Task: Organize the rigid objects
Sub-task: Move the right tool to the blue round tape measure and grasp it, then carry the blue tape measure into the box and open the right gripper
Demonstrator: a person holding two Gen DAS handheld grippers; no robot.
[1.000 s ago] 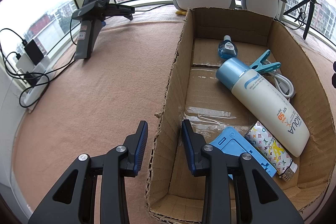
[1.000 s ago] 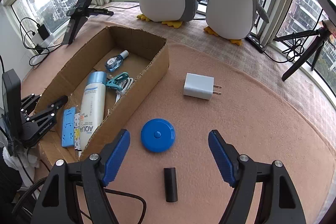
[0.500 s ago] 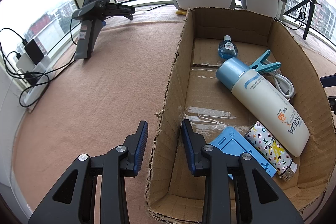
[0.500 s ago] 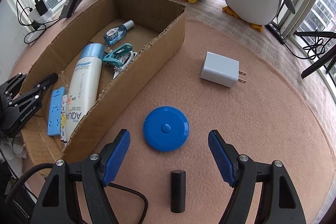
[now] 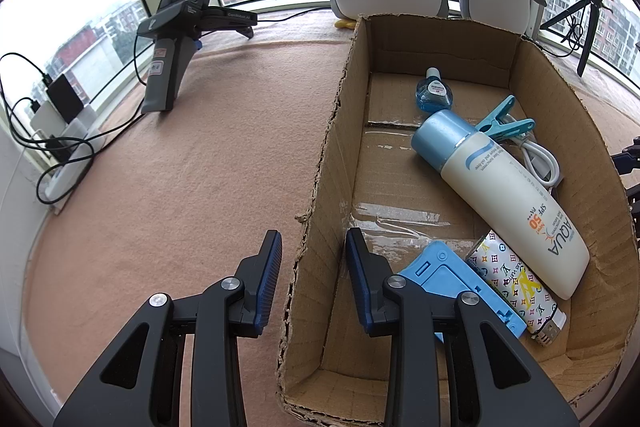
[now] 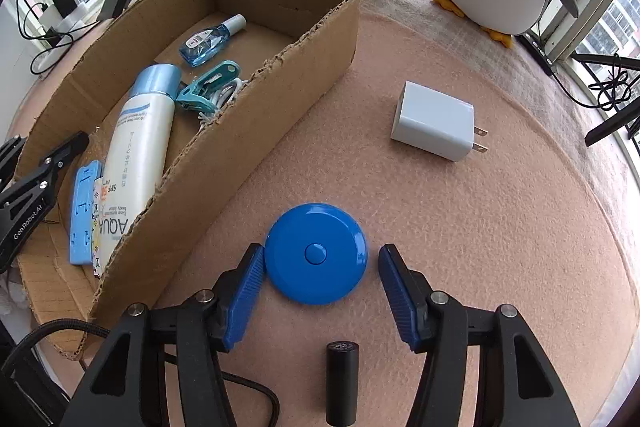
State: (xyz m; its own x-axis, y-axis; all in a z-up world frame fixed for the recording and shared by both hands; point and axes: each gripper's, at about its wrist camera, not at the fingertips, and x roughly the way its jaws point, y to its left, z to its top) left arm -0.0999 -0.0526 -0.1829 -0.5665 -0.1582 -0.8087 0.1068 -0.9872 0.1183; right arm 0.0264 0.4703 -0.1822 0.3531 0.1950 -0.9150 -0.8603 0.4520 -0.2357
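While your right gripper (image 6: 322, 281) sits spread wide, the blue round disc (image 6: 316, 253) lies on the felt between its fingers, left pad just about touching. Your left gripper (image 5: 312, 277) straddles the cardboard box (image 5: 320, 187) wall, jaws apart, not clamped.

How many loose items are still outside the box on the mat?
3: the blue round disc between the right claw fingers, the black cylinder nearer the camera, the white charger farther right. Others may sit outside view.

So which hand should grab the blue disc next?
The right gripper: its open fingers already flank the blue disc. The left gripper straddles the cardboard box wall instead.
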